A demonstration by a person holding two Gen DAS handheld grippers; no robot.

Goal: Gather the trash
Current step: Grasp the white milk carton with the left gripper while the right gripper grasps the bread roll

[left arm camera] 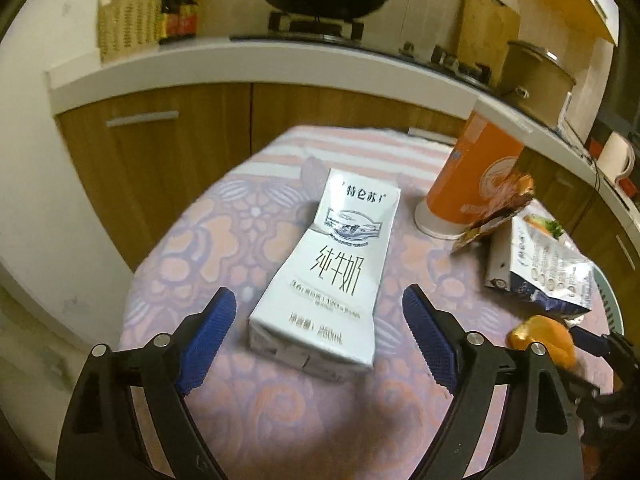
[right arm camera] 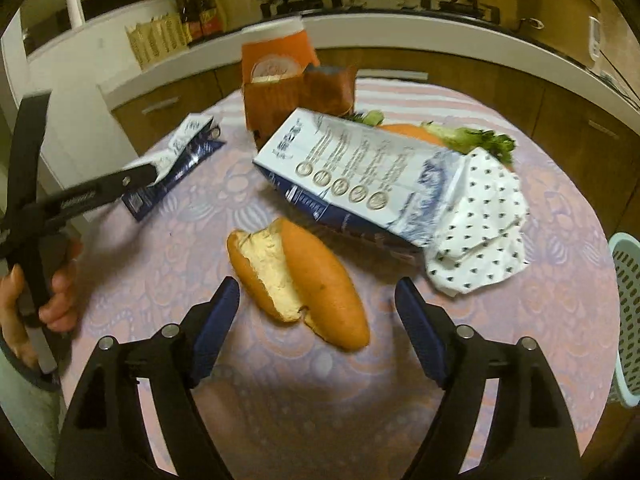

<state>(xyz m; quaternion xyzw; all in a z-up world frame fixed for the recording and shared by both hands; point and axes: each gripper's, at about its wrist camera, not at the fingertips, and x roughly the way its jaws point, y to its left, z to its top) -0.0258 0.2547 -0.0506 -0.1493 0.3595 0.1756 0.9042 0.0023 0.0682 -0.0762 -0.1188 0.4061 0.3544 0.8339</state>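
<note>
Kitchen cabinets and a white counter curve behind a round desk covered in a pink and lilac patterned cloth. From the left wrist view, the left claw stands wide open, its blue pads on either side of the near end of a squashed white milk carton lying flat on the cloth; neither pad touches it. An orange paper cup stands further back to the right. From the right wrist view, the right claw is also spread wide and holds nothing, with a torn bread roll lying just ahead between its fingers, clear of both. Behind the roll lies a crumpled blue-and-white carton with spotted paper at its open end. A pale plastic basket sits at the desk's right edge.
</note>
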